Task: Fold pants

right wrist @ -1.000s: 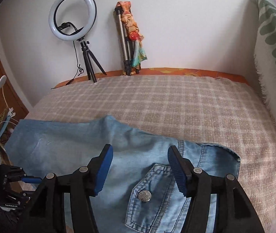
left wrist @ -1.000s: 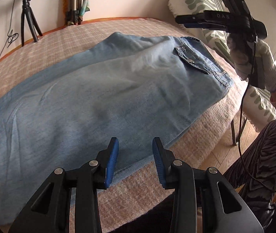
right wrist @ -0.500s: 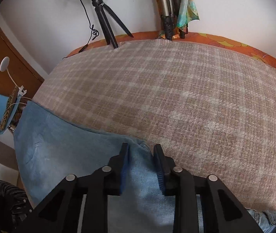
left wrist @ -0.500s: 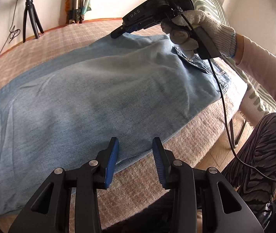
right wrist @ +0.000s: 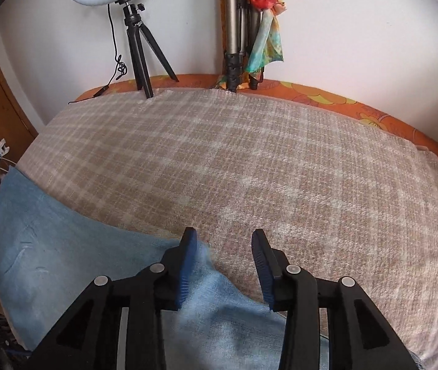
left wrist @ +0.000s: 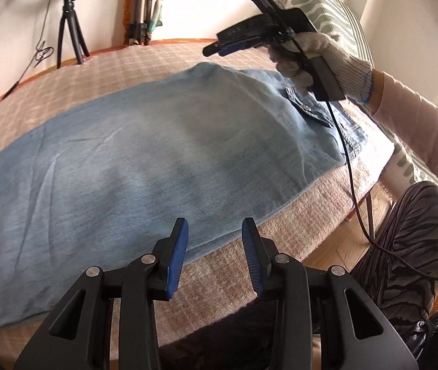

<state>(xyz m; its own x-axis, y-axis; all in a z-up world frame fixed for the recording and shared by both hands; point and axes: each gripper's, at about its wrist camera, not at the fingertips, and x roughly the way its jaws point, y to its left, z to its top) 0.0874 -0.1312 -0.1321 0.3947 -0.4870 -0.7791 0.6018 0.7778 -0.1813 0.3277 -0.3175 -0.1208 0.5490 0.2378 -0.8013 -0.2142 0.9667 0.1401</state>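
Observation:
Light blue denim pants [left wrist: 157,154] lie flat across a bed with a beige plaid cover [left wrist: 145,61], waistband and back pocket at the right. My left gripper [left wrist: 214,256] is open and empty, just above the near edge of the pants. My right gripper [right wrist: 223,268] is open over the far edge of the pants [right wrist: 74,265], whose crotch point lies between the jaws without being held. In the left wrist view the right gripper [left wrist: 219,51] hovers above that far edge, held by a gloved hand.
A ring light on a tripod [right wrist: 135,40] and a second tripod with a colourful scarf [right wrist: 249,30] stand against the far wall. A green patterned pillow [left wrist: 326,9] lies at the right. The bed's near edge drops to a wooden floor [left wrist: 342,240].
The right gripper moved from over the pocket to the far edge, closed on the fabric there, then opened and lifted slightly. The left gripper stayed put.

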